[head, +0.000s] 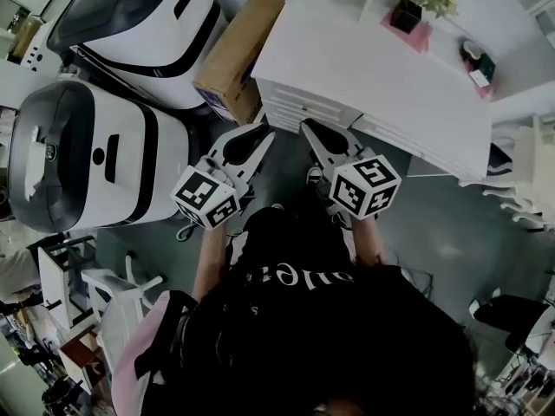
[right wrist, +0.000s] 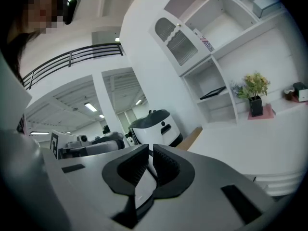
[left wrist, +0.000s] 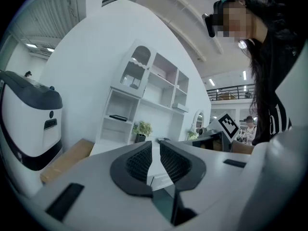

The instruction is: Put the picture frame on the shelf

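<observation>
Grey floor underfoot, and two white machines point(head: 95, 154) are parked at far left with a cardboard box point(head: 238, 50) just beyond them. The left gripper point(head: 263, 131) is held close to the body, jaws pressed together on nothing. Beside it, the right gripper point(head: 308, 126) is the same, closed and empty. Both point at the white desk point(head: 373, 76), which has a potted plant point(head: 416, 3) at its back. On the white shelf point(left wrist: 144, 95), a dark flat slab, seemingly the picture frame point(left wrist: 118, 117), lies in a lower compartment.
</observation>
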Tool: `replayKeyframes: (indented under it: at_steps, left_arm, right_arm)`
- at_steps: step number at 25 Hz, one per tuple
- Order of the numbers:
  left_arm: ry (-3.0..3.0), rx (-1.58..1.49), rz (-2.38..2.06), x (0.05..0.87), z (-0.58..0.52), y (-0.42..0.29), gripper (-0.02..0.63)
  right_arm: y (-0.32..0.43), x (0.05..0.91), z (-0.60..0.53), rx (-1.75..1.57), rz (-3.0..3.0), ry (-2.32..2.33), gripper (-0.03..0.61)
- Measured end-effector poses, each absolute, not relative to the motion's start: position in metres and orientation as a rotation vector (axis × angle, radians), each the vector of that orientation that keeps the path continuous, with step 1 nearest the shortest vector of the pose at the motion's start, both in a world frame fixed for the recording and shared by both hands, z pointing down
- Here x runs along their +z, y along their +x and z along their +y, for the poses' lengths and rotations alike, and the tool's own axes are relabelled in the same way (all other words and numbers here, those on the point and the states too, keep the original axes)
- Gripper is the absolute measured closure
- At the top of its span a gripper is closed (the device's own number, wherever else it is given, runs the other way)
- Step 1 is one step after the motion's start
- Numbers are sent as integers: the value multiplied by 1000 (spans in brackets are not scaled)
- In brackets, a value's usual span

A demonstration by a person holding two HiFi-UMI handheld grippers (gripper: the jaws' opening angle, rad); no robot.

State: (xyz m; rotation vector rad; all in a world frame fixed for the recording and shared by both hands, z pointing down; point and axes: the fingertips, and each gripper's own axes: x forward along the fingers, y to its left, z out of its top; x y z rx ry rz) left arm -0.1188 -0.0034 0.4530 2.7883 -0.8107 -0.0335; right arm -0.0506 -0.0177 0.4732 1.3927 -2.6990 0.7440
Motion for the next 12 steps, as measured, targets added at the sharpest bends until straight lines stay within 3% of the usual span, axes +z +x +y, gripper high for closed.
replayKeyframes:
  at_steps: [12]
  left_arm:
    - [2819, -55, -755, 451, 49, -153, 565]
  right_arm:
    - [-86, 470, 35, 736, -2697, 1429, 517]
